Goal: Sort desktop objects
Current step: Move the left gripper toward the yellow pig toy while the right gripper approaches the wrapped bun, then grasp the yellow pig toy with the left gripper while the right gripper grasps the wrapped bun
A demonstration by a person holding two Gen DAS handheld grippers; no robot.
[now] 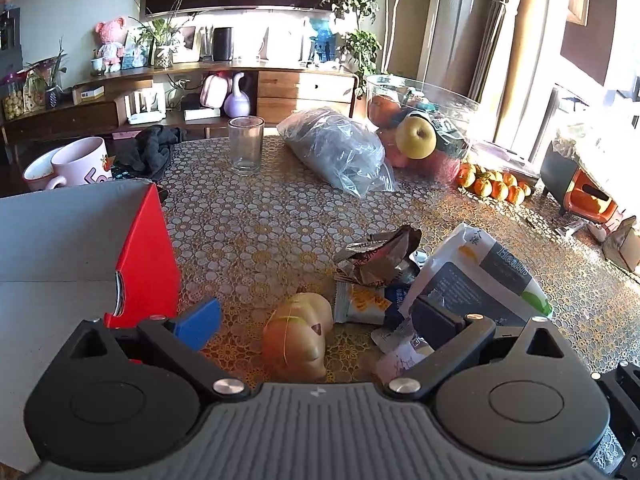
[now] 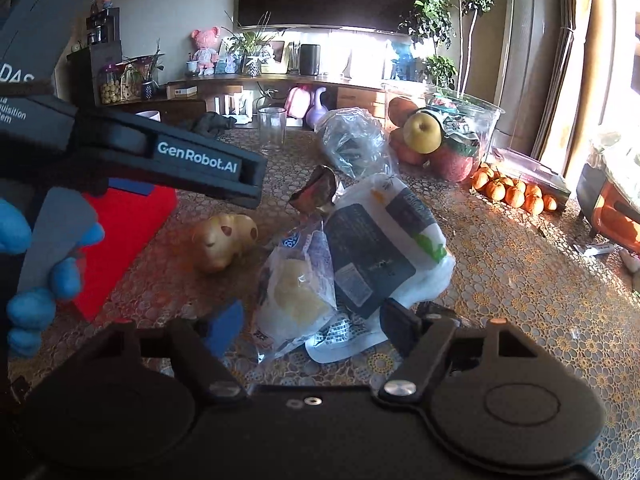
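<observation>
A tan pig-shaped toy (image 1: 298, 334) lies on the patterned table between the open fingers of my left gripper (image 1: 316, 322); it also shows in the right wrist view (image 2: 224, 242). A pile of snack wrappers lies to its right: a white and dark bag (image 1: 480, 276) (image 2: 384, 240), a clear pack with a pale bun (image 2: 296, 292), and a crumpled foil wrapper (image 1: 380, 256) (image 2: 316, 192). My right gripper (image 2: 316, 326) is open over the wrapper pile. The left gripper's body (image 2: 160, 152) crosses the right wrist view.
A red and grey box (image 1: 140, 264) stands at the left. At the back are a glass (image 1: 246, 144), a plastic bag (image 1: 336, 152), a clear fruit bowl (image 1: 424, 128), mugs (image 1: 80, 164), a dark cloth (image 1: 154, 150) and small oranges (image 1: 494, 186).
</observation>
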